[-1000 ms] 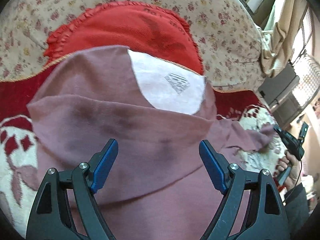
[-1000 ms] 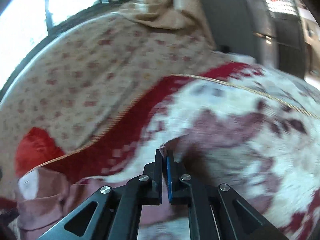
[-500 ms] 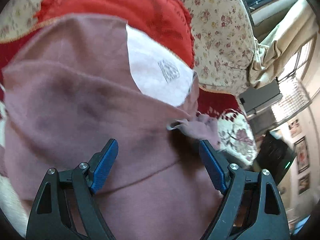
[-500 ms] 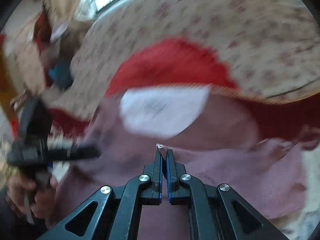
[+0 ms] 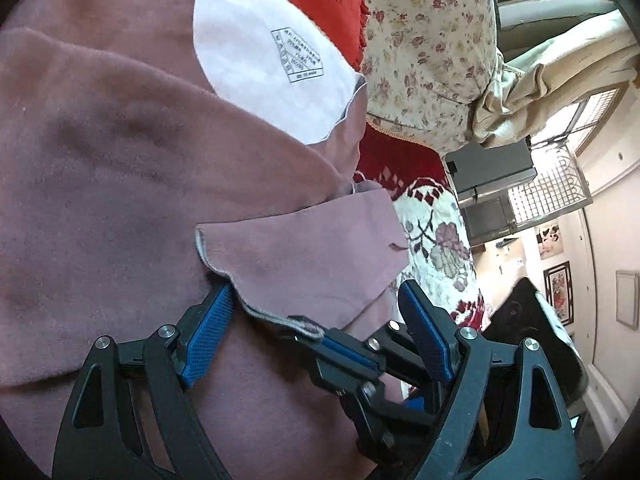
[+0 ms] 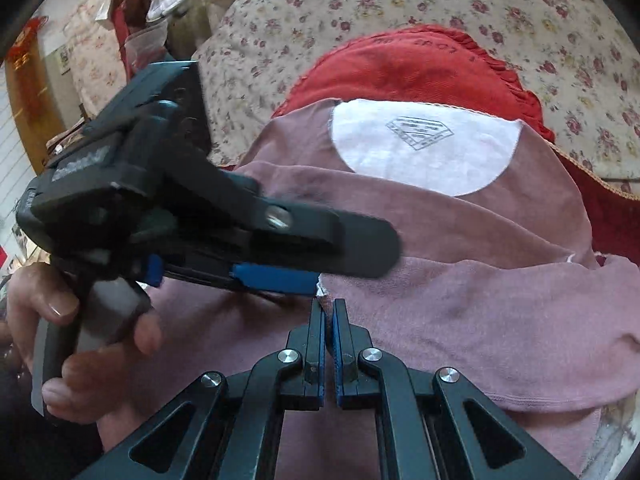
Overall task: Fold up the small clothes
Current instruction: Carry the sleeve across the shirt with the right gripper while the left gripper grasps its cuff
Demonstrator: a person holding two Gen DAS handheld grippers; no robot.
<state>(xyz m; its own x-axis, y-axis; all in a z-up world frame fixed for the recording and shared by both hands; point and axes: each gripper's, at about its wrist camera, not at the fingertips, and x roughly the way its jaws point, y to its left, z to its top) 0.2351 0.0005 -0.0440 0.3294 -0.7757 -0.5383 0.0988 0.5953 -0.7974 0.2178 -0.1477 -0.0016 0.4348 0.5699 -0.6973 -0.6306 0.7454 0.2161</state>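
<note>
A mauve top (image 5: 120, 160) lies spread on the bed, and its white neck lining (image 5: 260, 60) shows a printed label. Its right sleeve (image 5: 304, 256) is folded across the body. My right gripper (image 6: 328, 304) is shut on the sleeve's cuff edge. In the left wrist view the right gripper (image 5: 316, 334) sits low between my left fingers, with the cuff pinched in its tip. My left gripper (image 5: 316, 320) is open just above the top (image 6: 440, 280), and its pads touch no cloth. A hand (image 6: 80, 340) holds the left gripper (image 6: 320, 264), which lies across the right wrist view.
A red frilled cushion (image 6: 420, 64) and a floral pillow (image 6: 320, 8) lie beyond the neckline. A red and white flowered bedspread (image 5: 432, 216) runs to the bed's right edge. Beyond it are a curtain (image 5: 540, 80), a grey box (image 5: 488, 164) and a wire rack (image 5: 548, 184).
My right gripper has swung the sleeve cuff from out over the bedspread across onto the top's body, ending between my left fingers. The left gripper has tilted and come closer to the cloth.
</note>
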